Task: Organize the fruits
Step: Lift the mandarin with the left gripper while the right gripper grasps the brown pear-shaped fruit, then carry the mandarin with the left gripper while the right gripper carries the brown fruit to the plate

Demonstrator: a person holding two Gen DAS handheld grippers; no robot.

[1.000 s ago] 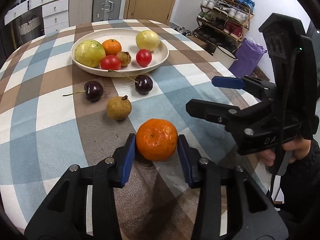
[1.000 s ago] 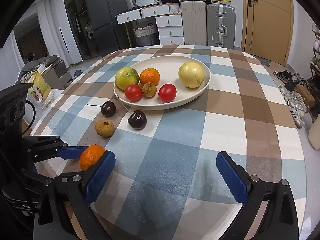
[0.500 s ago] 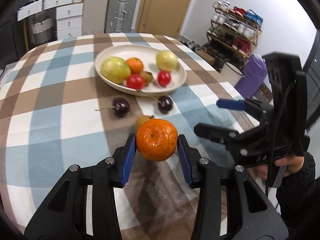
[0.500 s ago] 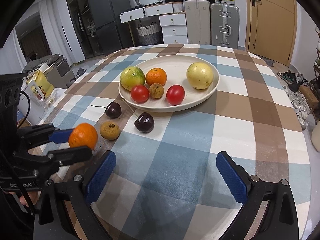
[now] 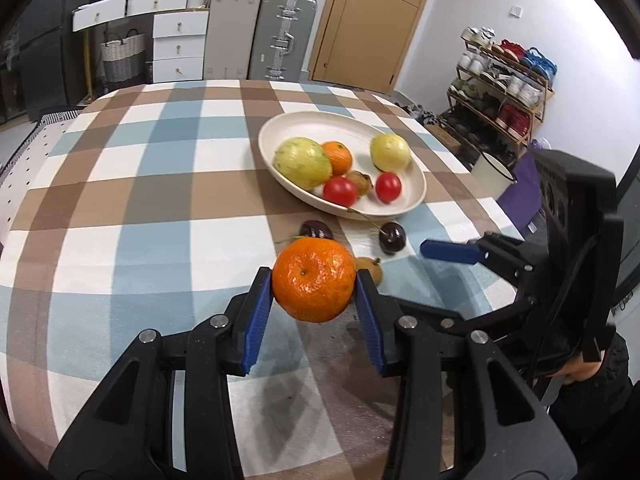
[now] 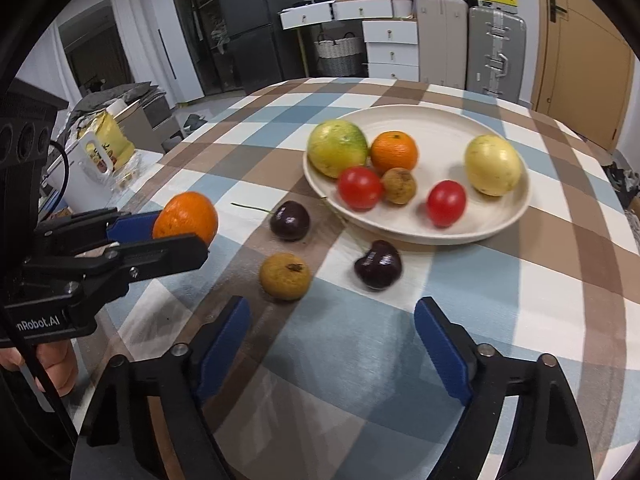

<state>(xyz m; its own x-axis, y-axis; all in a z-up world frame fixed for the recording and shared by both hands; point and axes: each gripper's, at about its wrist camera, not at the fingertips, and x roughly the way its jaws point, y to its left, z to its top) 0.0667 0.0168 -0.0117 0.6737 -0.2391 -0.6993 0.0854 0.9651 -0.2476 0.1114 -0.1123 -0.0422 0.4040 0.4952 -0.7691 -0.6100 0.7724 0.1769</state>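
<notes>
My left gripper (image 5: 314,292) is shut on an orange mandarin (image 5: 314,280) and holds it above the checked tablecloth; the mandarin also shows in the right wrist view (image 6: 186,216). A cream plate (image 6: 500,224) holds a green fruit (image 6: 337,153), a mandarin (image 6: 394,152), a yellow fruit (image 6: 494,170), two tomatoes (image 6: 360,187) and a brown longan (image 6: 398,186). On the cloth lie two dark cherries (image 6: 290,220) (image 6: 378,265) and a longan (image 6: 285,276). My right gripper (image 6: 332,336) is open and empty, just in front of the loose longan and cherry.
The round table's edge (image 5: 492,216) lies right of the plate. A shoe rack (image 5: 504,92) and a white pot (image 5: 492,168) stand on the floor beyond. Drawers and suitcases (image 6: 494,52) stand at the back wall. A yellow bag (image 6: 104,144) sits off the table's left side.
My left gripper has lifted the mandarin off the cloth and swung left. My right gripper has moved forward toward the loose longan and cherry.
</notes>
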